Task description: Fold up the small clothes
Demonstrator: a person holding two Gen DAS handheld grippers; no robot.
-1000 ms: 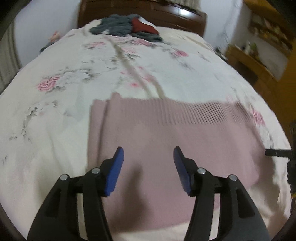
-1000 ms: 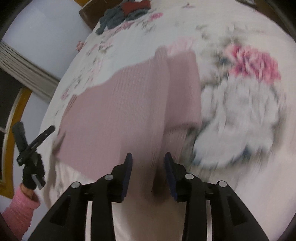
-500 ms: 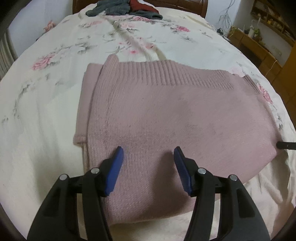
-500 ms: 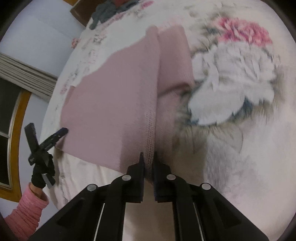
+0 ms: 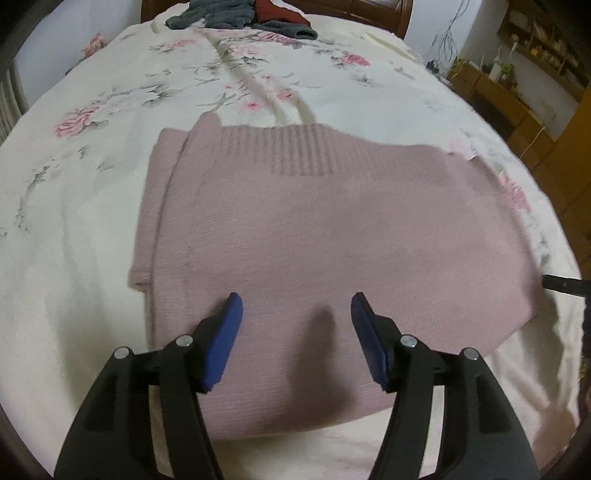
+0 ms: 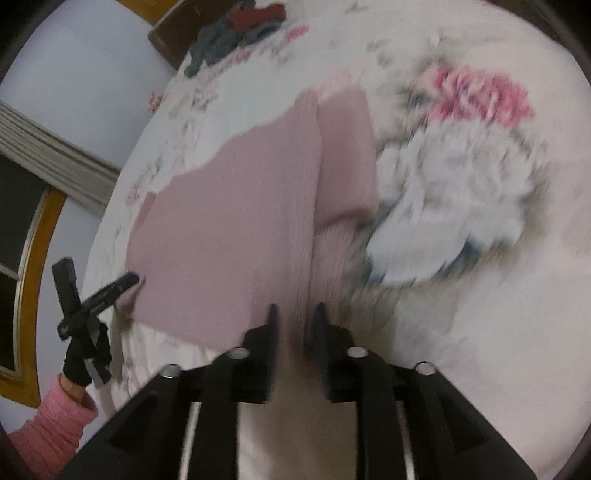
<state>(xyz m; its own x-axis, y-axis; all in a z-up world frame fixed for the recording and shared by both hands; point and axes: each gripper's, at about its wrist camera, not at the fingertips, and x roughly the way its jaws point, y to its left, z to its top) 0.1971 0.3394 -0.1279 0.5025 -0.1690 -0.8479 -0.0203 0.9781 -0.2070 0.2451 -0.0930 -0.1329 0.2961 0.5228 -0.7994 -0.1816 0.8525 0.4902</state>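
The pink knit sweater (image 5: 314, 236) lies flat on the flowered bed (image 5: 110, 184), its ribbed hem toward the far side and both sleeves already tucked in along the edges, so it sits as a rough rectangle, which I take as ready for a crosswise fold. The left gripper (image 5: 295, 314) hangs just above the sweater's near edge, its blue fingers (image 5: 231, 317) spread wide and holding nothing; that placement suits a pinch on the near hem. The right gripper (image 6: 295, 314) is at the opposite side edge, over the seam where the sleeve folds in. Its fingers stand a narrow gap apart with knit between them, but the view is blurred (motion, I would guess) and I cannot tell whether they grip the cloth. A heap of grey and red clothes (image 5: 240, 14) waits near the headboard, well apart.
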